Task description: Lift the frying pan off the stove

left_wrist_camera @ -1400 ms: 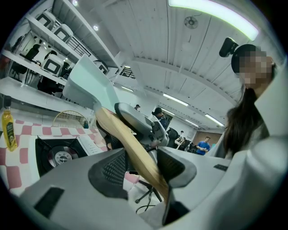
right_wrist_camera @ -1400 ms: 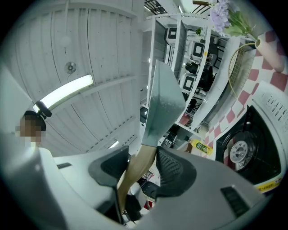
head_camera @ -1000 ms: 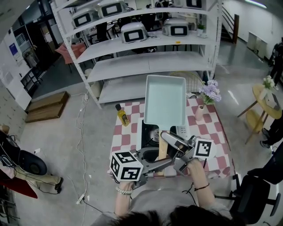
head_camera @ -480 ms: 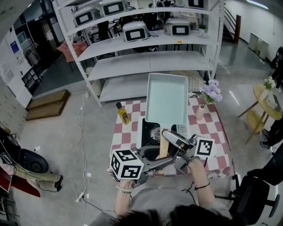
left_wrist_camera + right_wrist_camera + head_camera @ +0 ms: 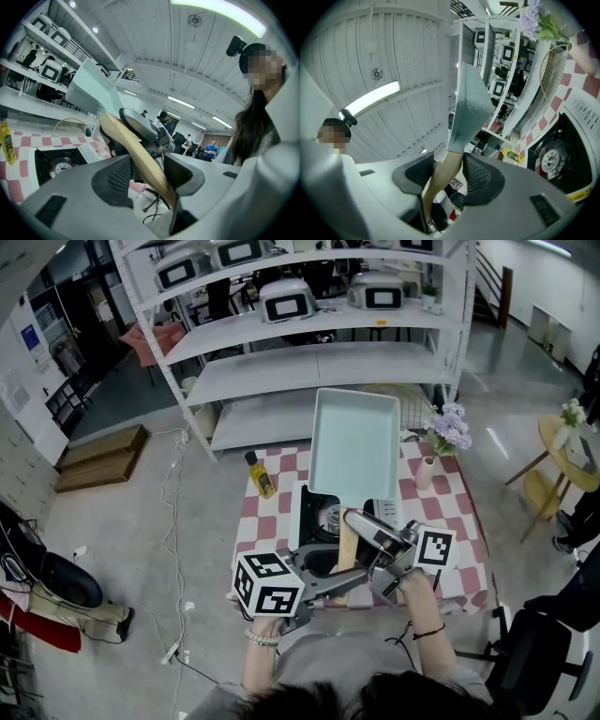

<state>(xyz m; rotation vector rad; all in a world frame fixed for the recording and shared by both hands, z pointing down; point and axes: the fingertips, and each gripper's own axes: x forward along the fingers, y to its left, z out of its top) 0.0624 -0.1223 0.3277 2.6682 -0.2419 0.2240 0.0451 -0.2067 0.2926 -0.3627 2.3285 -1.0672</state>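
The pale green rectangular metal frying pan [image 5: 352, 442] is up in the air. It is off the black gas stove [image 5: 309, 531] and hangs above its far side. The pan tips up, so I can look right into it, and it looks empty. The round burner under it is bare.

The pan has a light brown wooden handle [image 5: 345, 554] that points back at the person. Both tools hold it. The left gripper [image 5: 149, 174] pinches the wooden handle near its end. The right gripper [image 5: 446, 174] pinches it a bit higher, closer to the pan. The jaws on each one stand wide, because the handle is thick, but the handle sits right between the dark pads.

I think the lift is nearly done. To do it well, both squeezes should be tight, since the pan is long and its weight sits far out from the grip. The two hands should move as one, or the handle may twist. It would help to bring the pan level and move it slowly.

The stove sits on a table with a red and white checked cloth [image 5: 459, 521]. A small yellow bottle [image 5: 262, 476] stands to the left of the stove. A pink vase of purple flowers [image 5: 448, 435] stands just right of the pan, so a swing that way could knock it.
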